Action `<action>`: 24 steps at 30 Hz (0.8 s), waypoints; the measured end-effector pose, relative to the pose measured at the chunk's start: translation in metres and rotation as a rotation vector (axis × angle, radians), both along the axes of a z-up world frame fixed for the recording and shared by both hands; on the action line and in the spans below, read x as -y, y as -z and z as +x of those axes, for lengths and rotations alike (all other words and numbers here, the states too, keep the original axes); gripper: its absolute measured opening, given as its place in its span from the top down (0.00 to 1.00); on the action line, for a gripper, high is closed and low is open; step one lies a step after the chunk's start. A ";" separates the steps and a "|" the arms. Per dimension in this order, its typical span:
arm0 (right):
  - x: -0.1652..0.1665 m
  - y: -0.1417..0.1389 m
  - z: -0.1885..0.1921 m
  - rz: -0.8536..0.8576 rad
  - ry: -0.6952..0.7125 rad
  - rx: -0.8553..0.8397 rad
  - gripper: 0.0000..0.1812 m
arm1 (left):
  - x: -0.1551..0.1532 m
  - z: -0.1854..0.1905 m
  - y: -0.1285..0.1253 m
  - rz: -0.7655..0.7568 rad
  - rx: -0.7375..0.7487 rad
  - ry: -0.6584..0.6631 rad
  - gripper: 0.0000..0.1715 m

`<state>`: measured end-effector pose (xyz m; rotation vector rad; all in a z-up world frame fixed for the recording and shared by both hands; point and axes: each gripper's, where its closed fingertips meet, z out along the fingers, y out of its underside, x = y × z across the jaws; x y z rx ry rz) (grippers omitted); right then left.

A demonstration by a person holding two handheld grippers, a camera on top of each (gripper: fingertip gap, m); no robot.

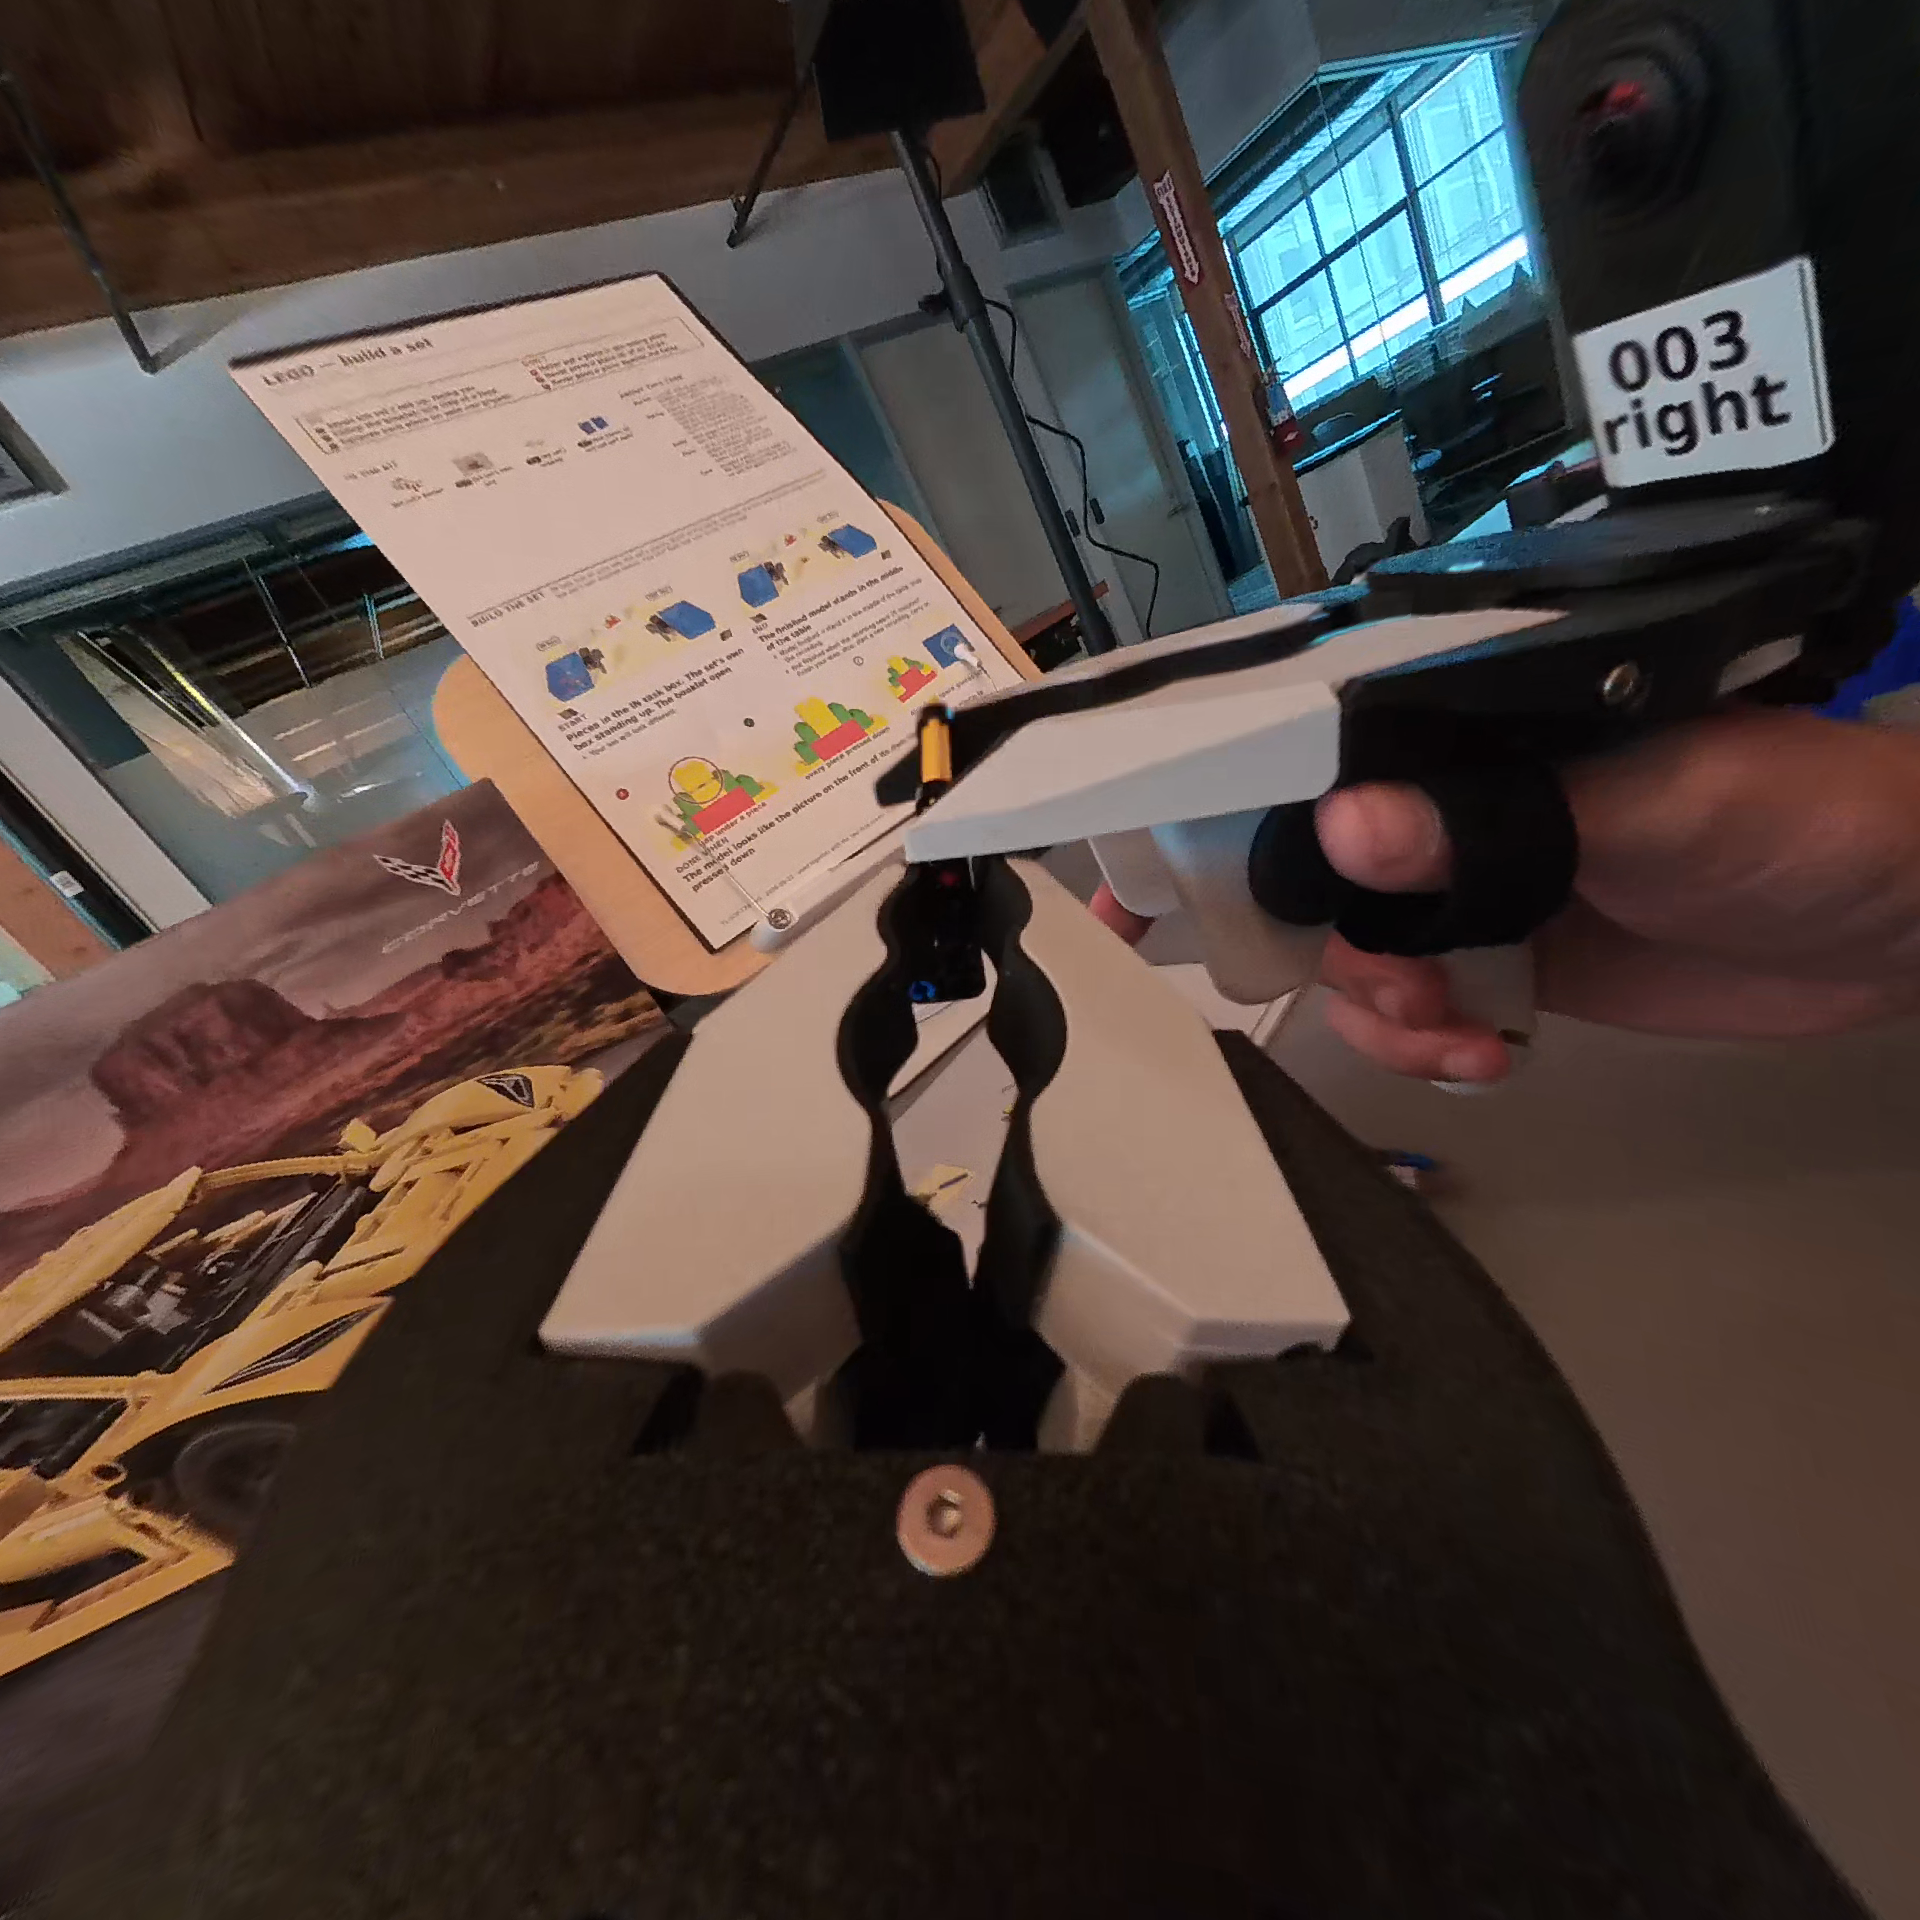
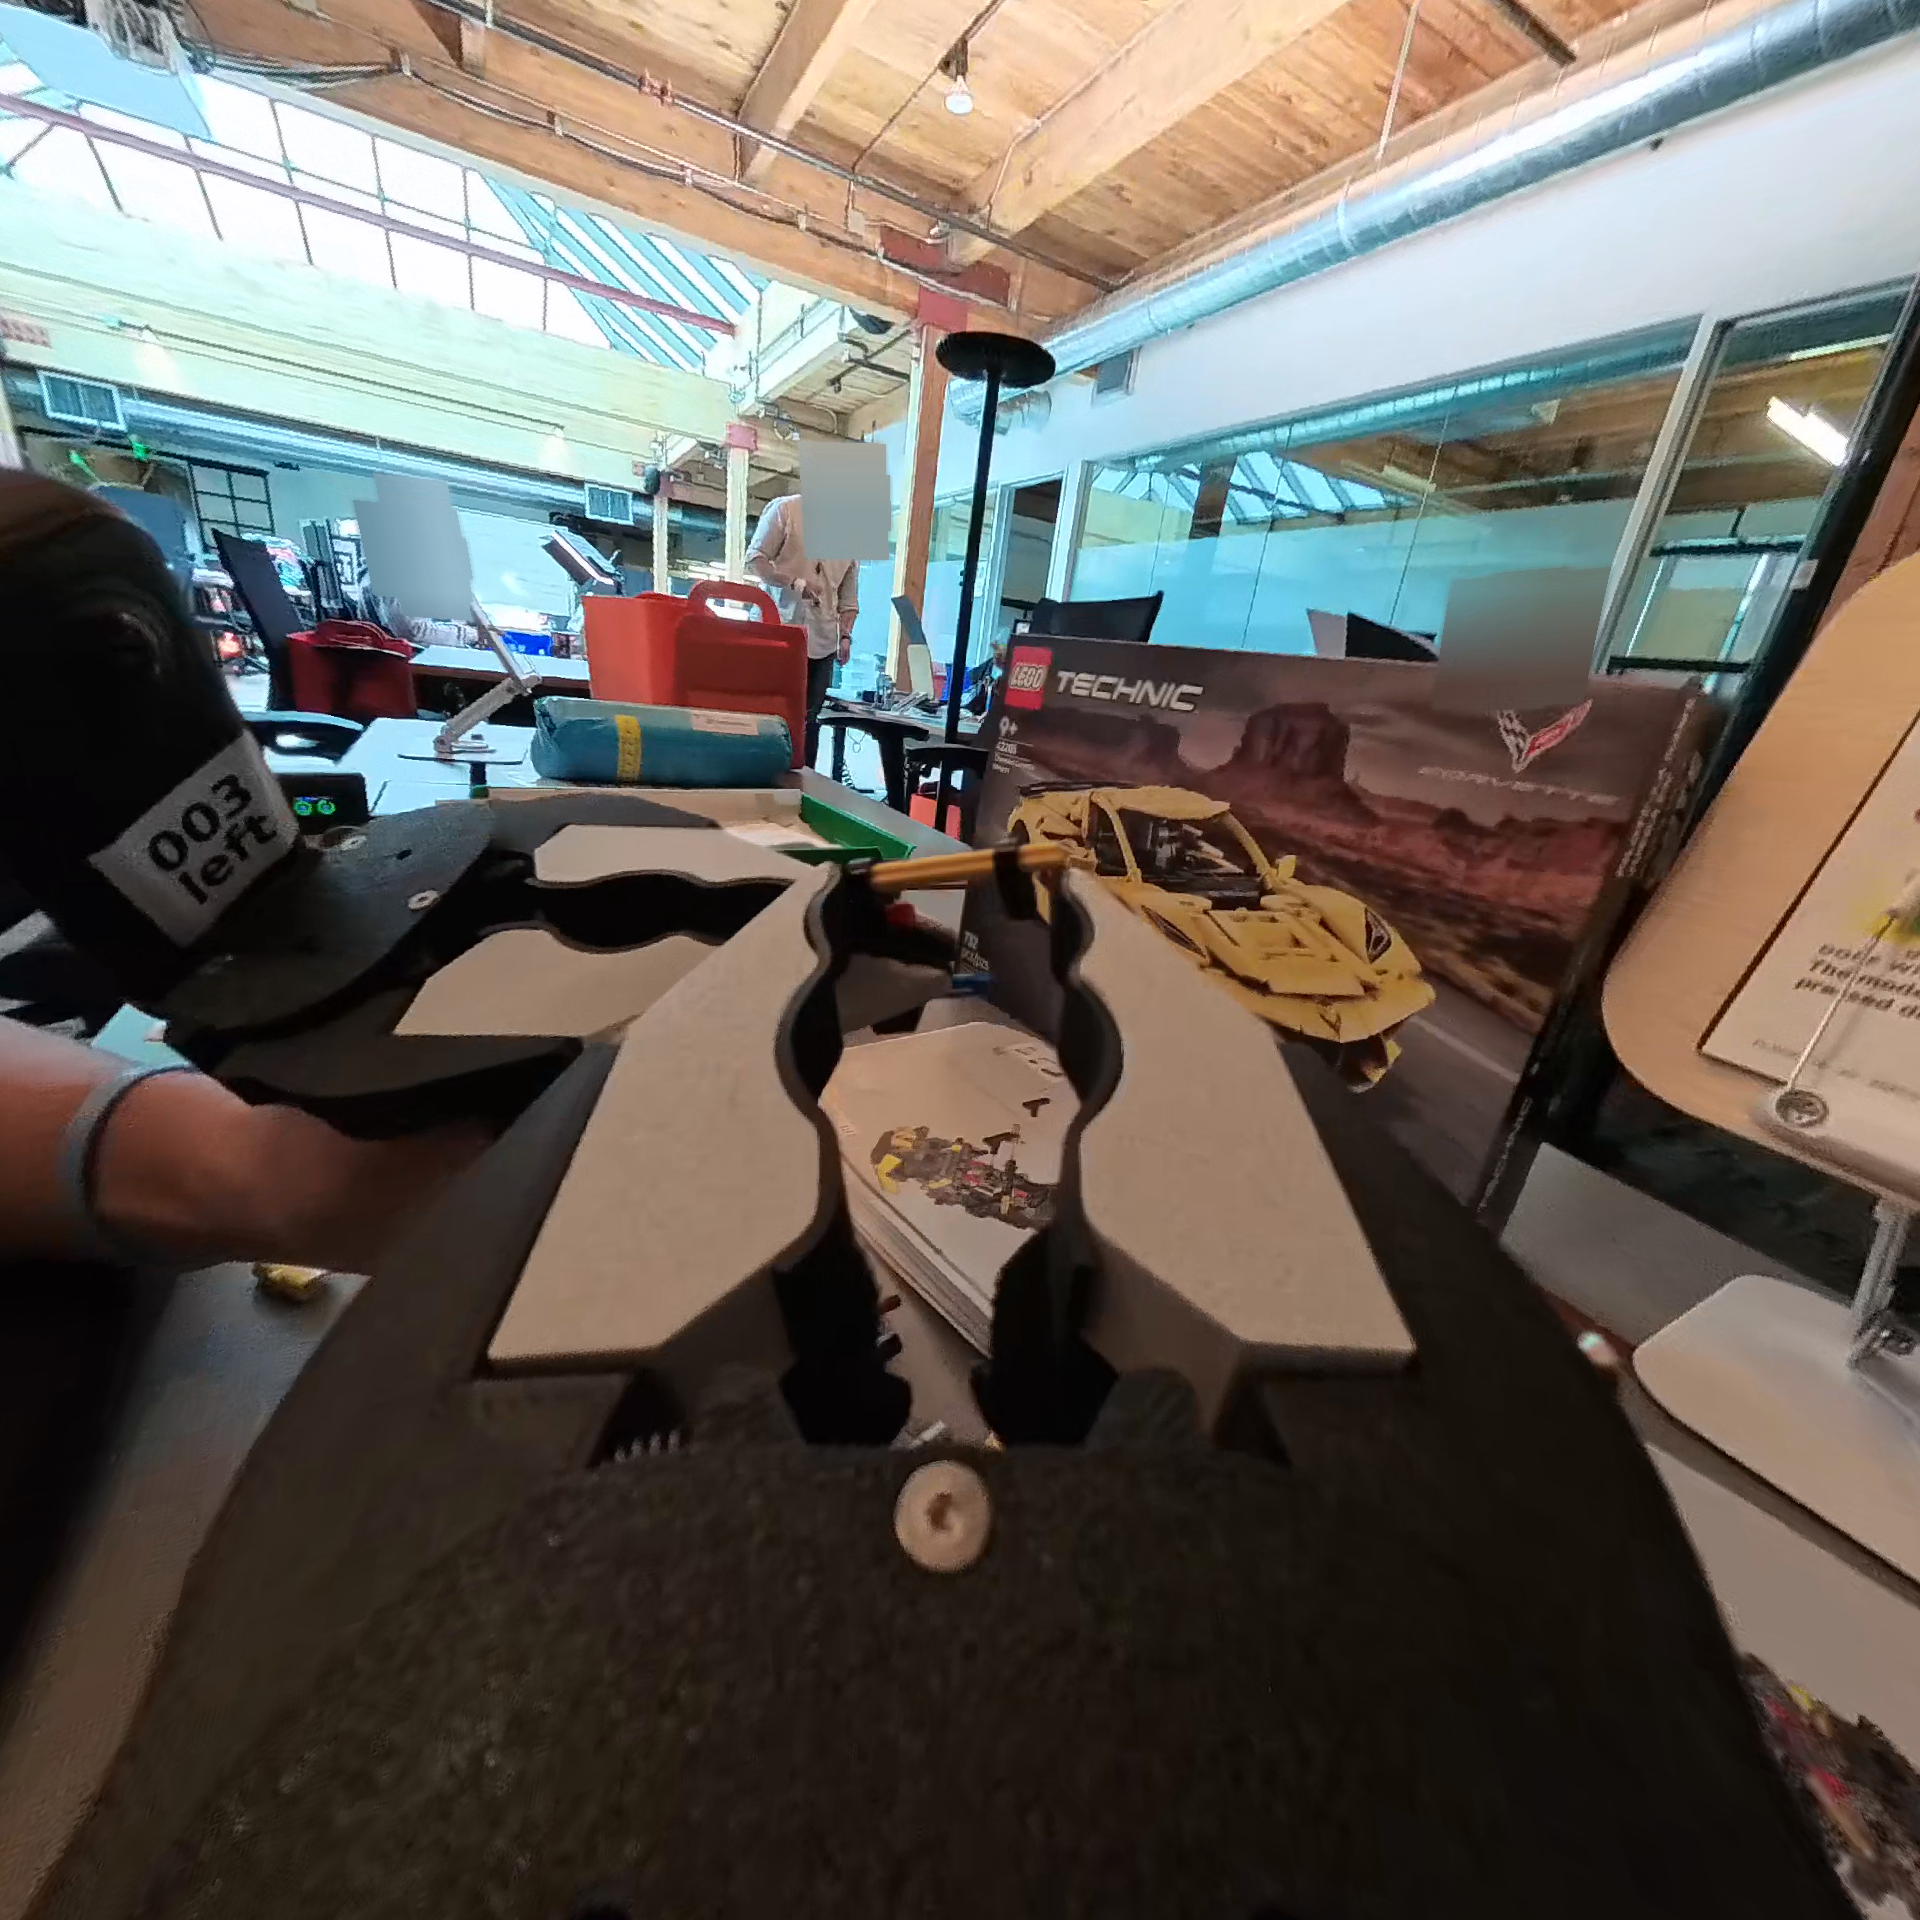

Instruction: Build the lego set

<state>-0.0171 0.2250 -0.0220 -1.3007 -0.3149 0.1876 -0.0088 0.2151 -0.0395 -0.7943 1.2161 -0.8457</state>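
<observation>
My left gripper (image 1: 945, 883) is shut on a small black lego assembly (image 1: 940, 940) with a blue and a red pin, held above the table. My right gripper (image 1: 925, 774) comes in from the right, just above it, and is shut on a yellow axle (image 1: 932, 750). In the right wrist view the yellow axle (image 2: 940, 871), with a black bush on it, spans the gap between the tips of my right gripper (image 2: 951, 888). My left gripper (image 2: 748, 909) reaches in from the left, its tips right at the axle's left end.
The set's box (image 1: 260, 1143) with a yellow car stands at the left and behind (image 2: 1299, 831). An instruction sheet on a wooden stand (image 1: 623, 582) is behind. An open booklet (image 2: 956, 1143) lies below the grippers. A green tray (image 2: 842, 831) sits farther back. Loose small pieces (image 1: 940, 1179) lie on the grey table (image 1: 1558, 1351).
</observation>
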 end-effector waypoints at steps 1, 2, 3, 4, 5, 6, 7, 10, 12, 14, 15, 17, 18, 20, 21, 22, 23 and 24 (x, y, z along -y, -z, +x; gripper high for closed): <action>0.001 0.000 -0.003 0.009 0.001 0.013 0.81 | 0.000 -0.001 0.000 -0.009 0.000 -0.001 0.97; 0.000 0.000 -0.003 0.015 0.012 0.019 0.81 | 0.000 -0.001 0.000 -0.016 -0.004 -0.003 0.97; 0.000 0.000 -0.004 0.009 0.018 0.012 0.81 | 0.000 -0.002 0.000 -0.021 -0.007 -0.004 0.97; 0.000 0.000 -0.004 0.008 0.016 0.004 0.81 | 0.000 -0.003 -0.001 -0.024 -0.007 0.000 0.97; 0.001 0.000 -0.005 0.006 0.010 -0.002 0.81 | 0.001 -0.003 -0.001 -0.026 -0.012 0.005 0.97; 0.001 0.000 -0.005 -0.001 0.004 -0.007 0.81 | 0.002 -0.003 -0.001 -0.024 -0.016 0.009 0.97; 0.002 0.000 -0.005 -0.009 0.003 -0.008 0.81 | 0.002 -0.003 0.000 -0.020 -0.022 0.009 0.97; 0.003 0.001 -0.005 -0.019 0.007 0.007 0.82 | 0.004 -0.003 0.001 0.007 -0.037 0.009 0.97; 0.004 0.003 -0.004 -0.026 0.018 0.023 0.82 | 0.004 -0.002 0.003 0.050 -0.058 -0.009 0.97; 0.005 0.004 -0.003 -0.034 0.019 0.025 0.82 | 0.004 -0.001 0.004 0.081 -0.082 -0.021 0.97; 0.005 0.006 -0.001 -0.040 0.028 0.034 0.82 | 0.004 0.000 0.006 0.080 -0.100 -0.022 0.97; 0.005 0.008 0.000 -0.044 0.042 0.066 0.82 | 0.004 0.001 0.009 0.069 -0.128 -0.010 0.97; 0.004 0.009 0.001 -0.048 0.047 0.080 0.82 | 0.002 0.003 0.012 0.065 -0.148 -0.011 0.97; -0.001 0.015 0.005 -0.087 0.063 0.096 0.82 | -0.003 0.006 0.019 0.039 -0.186 -0.026 0.97; -0.003 0.018 0.007 -0.115 0.078 0.091 0.82 | -0.006 0.008 0.022 0.023 -0.200 -0.038 0.97; -0.006 0.020 0.009 -0.133 0.101 0.093 0.82 | -0.009 0.009 0.025 0.015 -0.209 -0.054 0.97; -0.008 0.022 0.010 -0.140 0.131 0.104 0.81 | -0.013 0.009 0.026 0.018 -0.214 -0.073 0.97; -0.010 0.022 0.011 -0.139 0.163 0.119 0.81 | -0.016 0.009 0.027 0.032 -0.220 -0.096 0.97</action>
